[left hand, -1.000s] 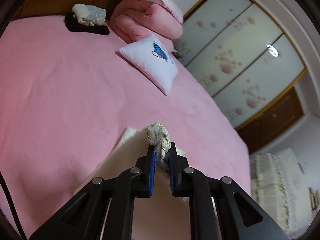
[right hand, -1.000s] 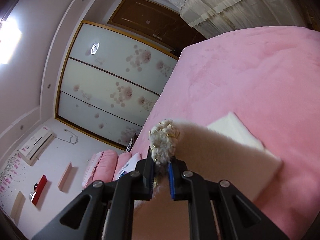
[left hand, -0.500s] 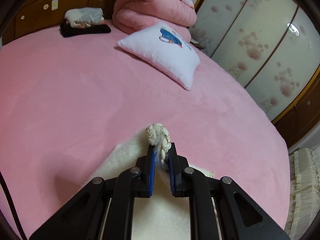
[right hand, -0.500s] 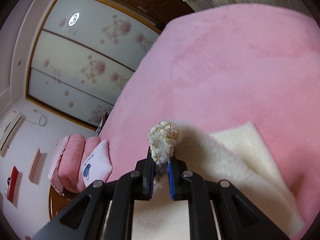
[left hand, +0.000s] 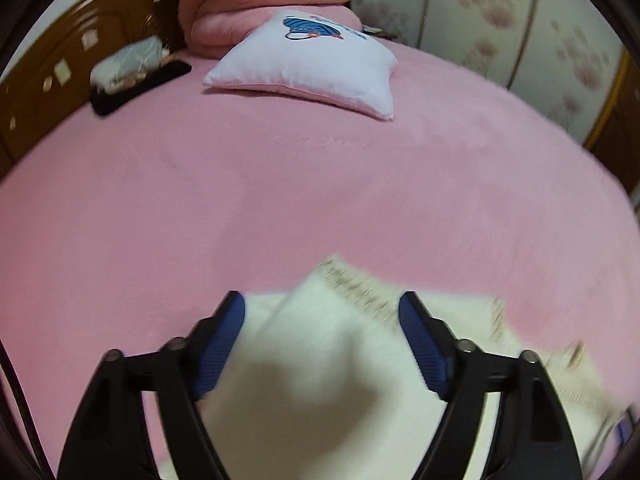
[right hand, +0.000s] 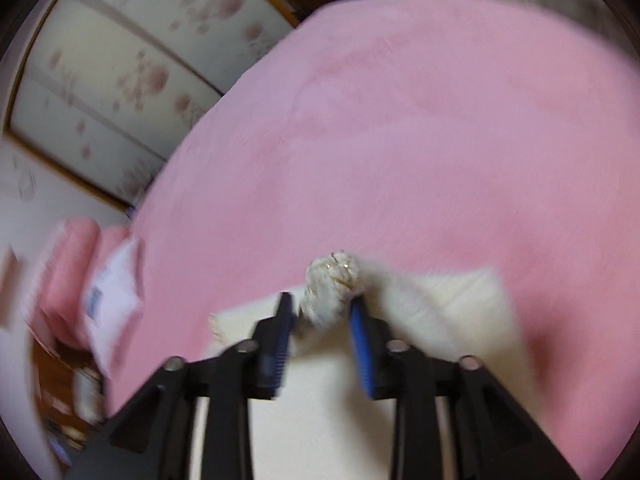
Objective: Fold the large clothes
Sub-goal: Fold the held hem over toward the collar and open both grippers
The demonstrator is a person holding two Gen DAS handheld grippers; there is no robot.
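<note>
A cream fleecy garment (left hand: 320, 360) lies folded on the pink bed (left hand: 280, 180), its braided trim edge blurred. My left gripper (left hand: 320, 300) hovers over it; its jaws are opening and stand wide, with the cloth lying loose beneath and between them. In the right wrist view the garment (right hand: 460, 308) spreads flat to the right. A bunched knot of its trim (right hand: 334, 280) stands between the fingers of my right gripper (right hand: 320, 299), whose jaws are opening. The knot leans on the right pad (right hand: 362, 344), and the left pad stands apart from it.
A white pillow (left hand: 316, 60) with a blue print lies at the head of the bed, a folded pink quilt (left hand: 272, 4) behind it. Folded clothes (left hand: 128, 68) sit by the wooden headboard (left hand: 60, 60). Flowered wardrobe doors (left hand: 520, 28) line the far side.
Both grippers came down toward the bed and let go: each was shut on a bunch of the trim and now stands apart. The left bunch has dropped flat onto the garment.
</note>
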